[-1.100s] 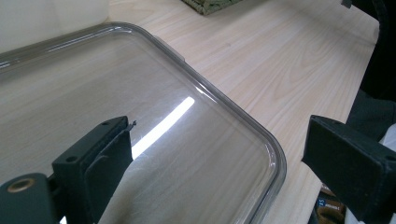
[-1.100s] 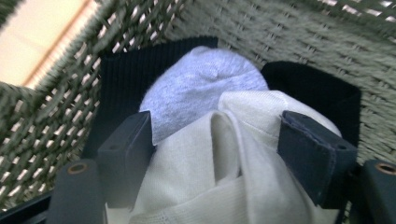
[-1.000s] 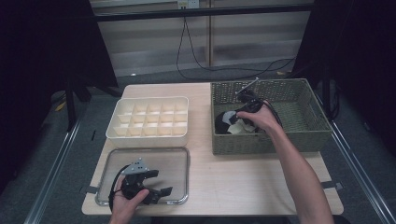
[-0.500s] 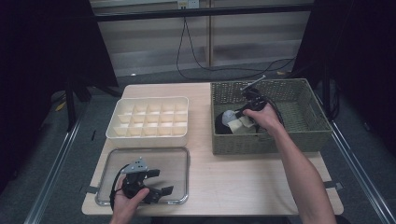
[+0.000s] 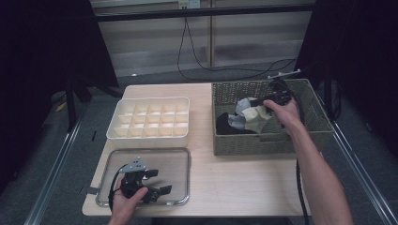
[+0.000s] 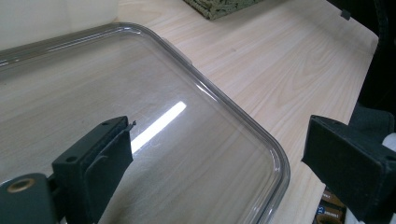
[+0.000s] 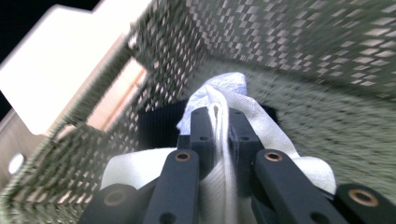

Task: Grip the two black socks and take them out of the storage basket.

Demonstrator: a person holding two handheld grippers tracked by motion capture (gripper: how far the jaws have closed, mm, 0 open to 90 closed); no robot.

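Your wicker basket (image 5: pixel 314 126) sits right of the compartment tray (image 5: pixel 149 119). Your right gripper (image 7: pixel 219 123) is clamped on a pale cloth (image 7: pixel 261 126), probably a sock, inside the basket. Left gripper (image 5: pixel 157 183) jaws apart over the clear lid (image 6: pixel 261 135).

Bare tabletop (image 5: pixel 234 180) between clear lid (image 5: pixel 178 161) and wicker basket (image 5: pixel 263 143). Blocked behind by compartment tray (image 5: pixel 150 136).

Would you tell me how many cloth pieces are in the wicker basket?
3: a cream cloth in the right gripper, a grey one behind, a black one below; others may be hidden.
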